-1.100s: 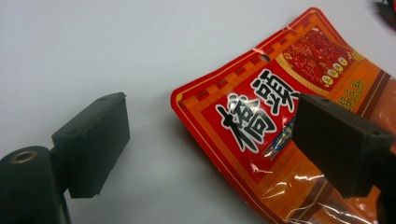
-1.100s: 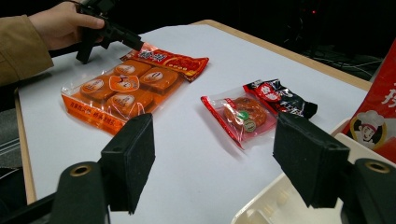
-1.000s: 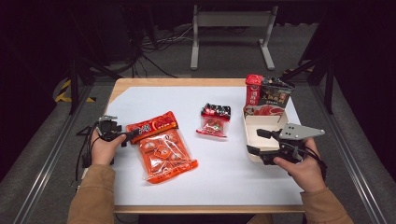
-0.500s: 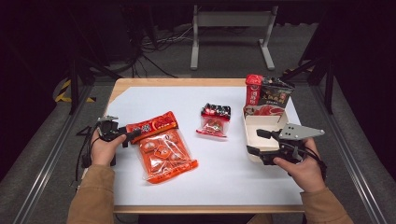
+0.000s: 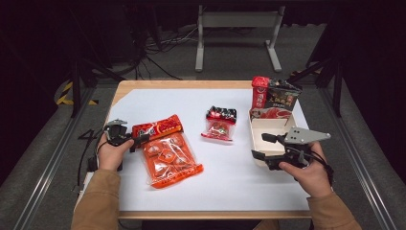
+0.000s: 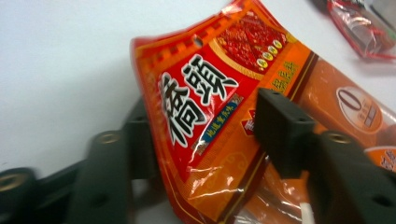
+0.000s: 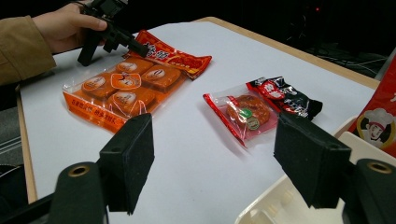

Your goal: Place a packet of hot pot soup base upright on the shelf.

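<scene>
Orange snack packet (image 6: 219, 116) feels light, crinkly, slippery; our left hand-held gripper (image 6: 205, 140) has just been closing on its header, barely pinching.

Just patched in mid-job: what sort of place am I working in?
Probably a lab or studio recording bay, not a kitchen: a white-topped table with packaged snacks, dark surroundings, loose cables on the floor, and a metal stand behind the table.

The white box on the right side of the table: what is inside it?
The white box looks empty: its pale floor shows bare. Its near part is covered by the right gripper, whose open jaws straddle the front wall. Red and dark packets stand behind it.
</scene>
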Demonstrator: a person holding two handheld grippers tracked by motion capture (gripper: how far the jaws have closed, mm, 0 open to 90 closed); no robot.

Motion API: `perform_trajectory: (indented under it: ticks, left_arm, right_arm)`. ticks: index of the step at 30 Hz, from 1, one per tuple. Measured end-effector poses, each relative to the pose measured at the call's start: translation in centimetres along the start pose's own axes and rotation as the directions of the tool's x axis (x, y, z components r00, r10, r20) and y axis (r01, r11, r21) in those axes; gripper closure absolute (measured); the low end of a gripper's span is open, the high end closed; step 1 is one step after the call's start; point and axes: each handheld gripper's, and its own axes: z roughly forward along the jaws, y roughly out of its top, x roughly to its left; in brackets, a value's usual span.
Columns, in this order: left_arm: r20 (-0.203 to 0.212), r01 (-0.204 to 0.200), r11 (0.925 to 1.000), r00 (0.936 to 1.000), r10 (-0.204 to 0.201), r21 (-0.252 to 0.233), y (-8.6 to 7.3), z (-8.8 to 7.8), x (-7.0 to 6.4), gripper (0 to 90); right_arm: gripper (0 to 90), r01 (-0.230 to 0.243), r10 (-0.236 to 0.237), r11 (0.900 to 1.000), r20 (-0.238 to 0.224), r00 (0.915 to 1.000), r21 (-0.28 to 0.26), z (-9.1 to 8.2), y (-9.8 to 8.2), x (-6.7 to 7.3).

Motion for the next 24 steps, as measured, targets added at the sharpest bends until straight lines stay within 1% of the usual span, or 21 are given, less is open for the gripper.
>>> perform_trajectory:
  ticks: [1, 3, 5, 6, 8, 9, 11, 12, 13, 14, 17, 20, 24]
  left_arm:
    - [-0.011, -0.009, 1.0000, 0.9999, 0.009, 0.001, 0.0, 0.1, -0.1, 58.9]
    - [-0.031, -0.016, 0.9999, 0.9994, 0.016, 0.001, 0.0, 0.1, -0.3, 65.9]
    - [-0.048, -0.013, 0.9999, 0.9987, 0.013, -0.004, -0.1, 0.0, -0.3, 75.0]
    - [-0.050, -0.011, 0.9999, 0.9987, 0.010, -0.005, -0.1, 0.0, -0.4, 79.3]
    - [-0.038, -0.016, 0.9997, 0.9992, 0.015, -0.017, -0.1, -0.2, -0.4, 87.0]
    - [-0.038, -0.016, 0.9997, 0.9992, 0.015, -0.017, -0.1, -0.2, -0.4, 88.5]
    - [-0.020, -0.012, 0.9992, 0.9997, 0.011, -0.037, -0.2, -0.3, -0.3, 89.8]
    - [-0.016, -0.007, 0.9992, 0.9998, 0.006, -0.039, -0.2, -0.4, -0.2, 90.0]
    - [0.001, 0.011, 0.9985, 0.9999, -0.011, -0.054, -0.1, -0.6, -0.2, 90.0]
    - [0.005, 0.016, 0.9981, 0.9999, -0.016, -0.059, -0.1, -0.7, -0.3, 90.0]
    - [0.001, 0.005, 0.9981, 1.0000, -0.005, -0.062, 0.1, -1.0, -0.5, 90.0]
    - [0.000, 0.005, 0.9980, 1.0000, -0.005, -0.063, 0.2, -1.1, -0.7, 90.0]
    - [0.011, 0.003, 0.9963, 0.9999, -0.002, -0.086, 0.5, -1.7, -1.0, 90.0]
  right_arm:
    - [29.8, 0.000, 0.000, 1.000, 0.000, 1.0000, 0.001, 0.0, 0.0, 0.0]
    - [29.7, -0.002, 0.002, 1.000, -0.002, 1.0000, 0.000, 0.1, 0.0, 0.0]
    - [29.6, 0.000, 0.000, 1.000, 0.001, 1.0000, 0.003, 0.1, 0.0, 0.0]
    - [29.6, -0.002, 0.002, 1.000, 0.005, 1.0000, 0.006, 0.1, 0.0, 0.0]
    - [29.5, -0.006, 0.006, 1.000, 0.009, 0.9999, 0.008, 0.1, -0.1, -0.1]
    - [29.5, -0.006, 0.006, 1.000, 0.009, 0.9999, 0.008, 0.1, -0.1, -0.1]
    - [29.6, -0.009, 0.009, 1.000, 0.010, 0.9999, 0.008, 0.1, -0.1, -0.1]
    - [29.6, -0.008, 0.008, 1.000, 0.010, 0.9999, 0.007, 0.1, -0.1, -0.1]
    - [29.6, -0.007, 0.007, 1.000, 0.010, 0.9999, 0.006, 0.1, -0.1, -0.1]
    - [29.6, -0.007, 0.007, 1.000, 0.010, 0.9999, 0.006, 0.1, -0.1, -0.1]
    - [29.6, -0.006, 0.006, 1.000, 0.011, 0.9999, 0.007, 0.1, -0.1, -0.1]
    - [29.6, -0.007, 0.007, 1.000, 0.012, 0.9999, 0.006, 0.1, -0.1, -0.1]
    - [29.8, -0.005, 0.005, 1.000, 0.014, 0.9999, 0.004, 0.0, -0.1, -0.1]
